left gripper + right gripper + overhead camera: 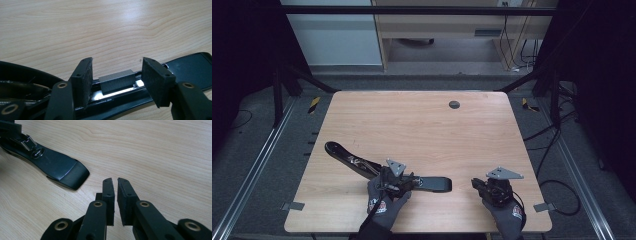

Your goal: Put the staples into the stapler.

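Working on: a long black bar [362,167] that lies flat on the table [422,125], near the front edge, left of middle.
Bar position: it runs slanted, one end far to the left, the other end [67,173] pointing toward the right gripper [115,182].
Left gripper: the left gripper [116,75] sits over the middle of the bar; its jaws stand apart, one on each side of a small grey ribbed block [117,81] in the bar's channel. The pads do not press on it.
Right gripper: its jaws are almost closed with a thin gap and nothing between; it rests apart from the bar.
Progress: judging from this, the bar is not lifted and the block is not gripped yet; most work seems left.
Surface: light wood grain, with a round grey hole [454,104] near the far edge.
Room: dark frame bars around, grey floor, cables [552,145] at the right, a wooden desk [437,25] behind.
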Demonstrator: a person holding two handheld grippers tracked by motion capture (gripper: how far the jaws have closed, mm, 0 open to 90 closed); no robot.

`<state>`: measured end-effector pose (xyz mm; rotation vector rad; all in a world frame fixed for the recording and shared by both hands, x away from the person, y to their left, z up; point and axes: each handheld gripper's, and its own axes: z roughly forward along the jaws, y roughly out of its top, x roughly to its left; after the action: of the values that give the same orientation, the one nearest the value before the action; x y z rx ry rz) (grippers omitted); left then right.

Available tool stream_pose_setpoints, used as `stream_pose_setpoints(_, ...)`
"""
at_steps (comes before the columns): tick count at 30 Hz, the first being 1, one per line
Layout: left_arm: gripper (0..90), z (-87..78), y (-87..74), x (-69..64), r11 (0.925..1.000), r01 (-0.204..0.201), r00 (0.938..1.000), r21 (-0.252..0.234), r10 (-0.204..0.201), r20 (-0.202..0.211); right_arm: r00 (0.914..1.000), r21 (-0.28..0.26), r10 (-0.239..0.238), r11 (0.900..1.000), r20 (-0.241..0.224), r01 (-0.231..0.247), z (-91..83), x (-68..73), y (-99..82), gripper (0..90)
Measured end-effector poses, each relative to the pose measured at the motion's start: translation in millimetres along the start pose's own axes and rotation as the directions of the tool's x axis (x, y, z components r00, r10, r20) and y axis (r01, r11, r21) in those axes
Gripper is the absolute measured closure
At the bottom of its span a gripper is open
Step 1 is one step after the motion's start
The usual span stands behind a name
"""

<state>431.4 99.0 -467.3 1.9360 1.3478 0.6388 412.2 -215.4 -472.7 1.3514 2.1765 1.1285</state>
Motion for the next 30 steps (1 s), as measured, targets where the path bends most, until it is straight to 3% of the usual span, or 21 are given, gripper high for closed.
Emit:
stream_pose_setpoints(5, 45.4, -0.7, -1.1, -0.5, 0.9999, -0.006, 1.0, -0.011, 0.006, 0.002, 1.0, 0.001, 0.004, 1.0, 0.001, -0.004, 0.1, 0.4, -0.1, 84.7)
stream_pose_setpoints(8, 54.6, -1.9, -0.5, 0.3, 0.9999, -0.002, 1.0, -0.012, 0.002, -0.003, 1.0, 0.0, 0.004, 1.0, 0.001, -0.004, 0.0, 0.3, -0.1, 84.7)
stream_pose_setpoints(17, 55.1, -3.5, 2.0, 2.4, 1.0, -0.003, 0.9999, -0.005, 0.003, 0.013, 1.0, -0.001, 0.001, 1.0, -0.001, -0.001, -0.2, -0.1, 0.0, 84.7)
stream_pose_setpoints(18, 67.0, -6.3, 3.6, 2.2, 0.9999, 0.01, 0.9999, -0.002, -0.01, 0.01, 1.0, -0.002, 0.0, 1.0, -0.001, 0.0, -0.2, -0.2, 0.0, 84.7)
stream_pose_setpoints(19, 72.3, -9.1, 5.7, 2.4, 0.9999, 0.009, 0.9999, 0.006, -0.009, 0.004, 1.0, -0.001, 0.0, 1.0, 0.0, 0.0, 0.0, -0.3, 0.0, 84.7)
stream_pose_setpoints(25, 69.4, -16.3, 12.9, 2.0, 1.0, -0.003, 0.9998, -0.002, 0.003, 0.02, 1.0, 0.0, 0.001, 1.0, -0.001, -0.001, -0.1, -0.2, 0.0, 84.7)
stream_pose_setpoints(30, 54.9, -10.4, 8.7, -1.9, 0.9999, 0.0, 0.9995, -0.014, 0.0, 0.031, 1.0, 0.0, 0.0, 1.0, -0.001, 0.0, 0.0, -0.3, -0.1, 84.7)
